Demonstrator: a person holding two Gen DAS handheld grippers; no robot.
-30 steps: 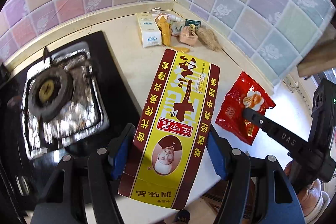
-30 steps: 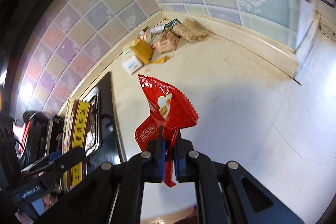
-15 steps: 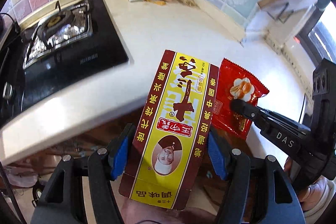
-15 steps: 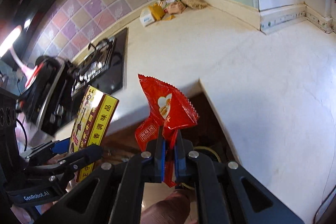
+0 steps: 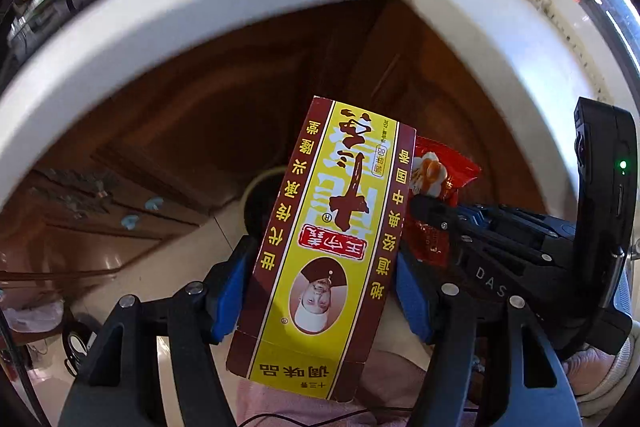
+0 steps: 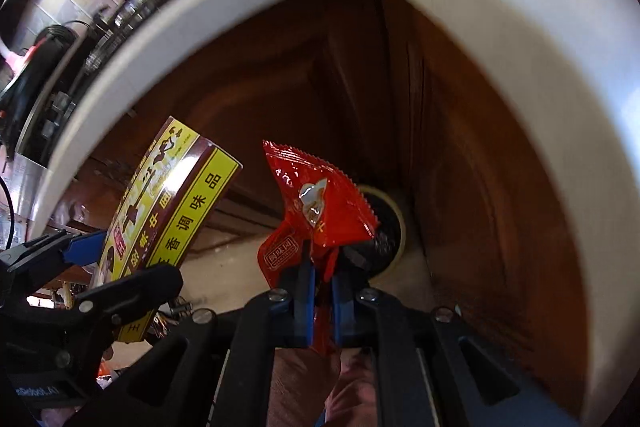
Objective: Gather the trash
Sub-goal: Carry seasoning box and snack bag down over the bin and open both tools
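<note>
Left gripper [image 5: 320,291] points steeply down, jaws about half apart and clamped on the two long sides of a yellow-and-maroon seasoning box [image 5: 328,247], blue pads [image 5: 228,291] flat against it. Right gripper [image 6: 321,303] also points steeply down, just right of the left one, jaws nearly together and pinching the lower end of a red snack wrapper [image 6: 320,211] that stands up out of the pads. Both black gripper bodies side by side, close; part of a hand visible under each, blurred.
</note>
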